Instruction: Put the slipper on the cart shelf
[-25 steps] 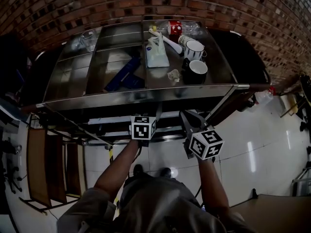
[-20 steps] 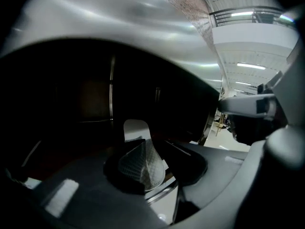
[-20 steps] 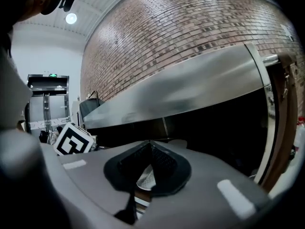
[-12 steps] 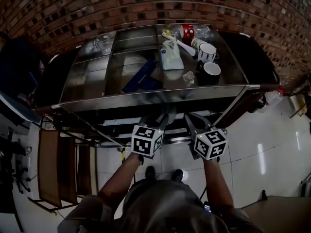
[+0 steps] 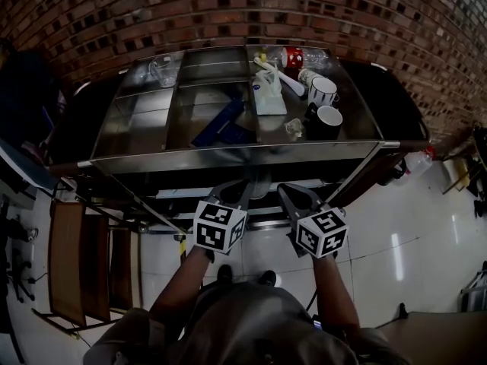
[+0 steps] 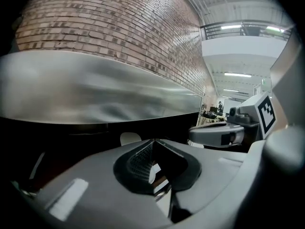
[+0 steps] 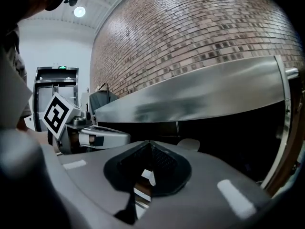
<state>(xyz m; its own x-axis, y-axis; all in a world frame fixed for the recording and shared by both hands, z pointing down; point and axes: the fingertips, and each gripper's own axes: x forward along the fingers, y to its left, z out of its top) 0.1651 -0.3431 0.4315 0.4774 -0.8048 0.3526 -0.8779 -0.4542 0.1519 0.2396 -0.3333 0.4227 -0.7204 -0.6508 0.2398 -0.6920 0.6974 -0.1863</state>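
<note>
The left gripper [image 5: 247, 185] and the right gripper [image 5: 284, 190] hang side by side just off the cart's [image 5: 190, 157] front edge, each with its jaws pressed together on nothing. What looks like the blue slipper [image 5: 224, 122] lies mid-top on the cart, left of the mugs [image 5: 323, 91]. Open tiled floor [image 5: 396, 234] spreads right of the cart, and a brick wall [image 5: 228, 6] closes its back.

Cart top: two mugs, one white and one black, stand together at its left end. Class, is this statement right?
Not quite. The white mug and the black mug stand together at the right end of the cart top, not the left end. The head view shows this.
</note>
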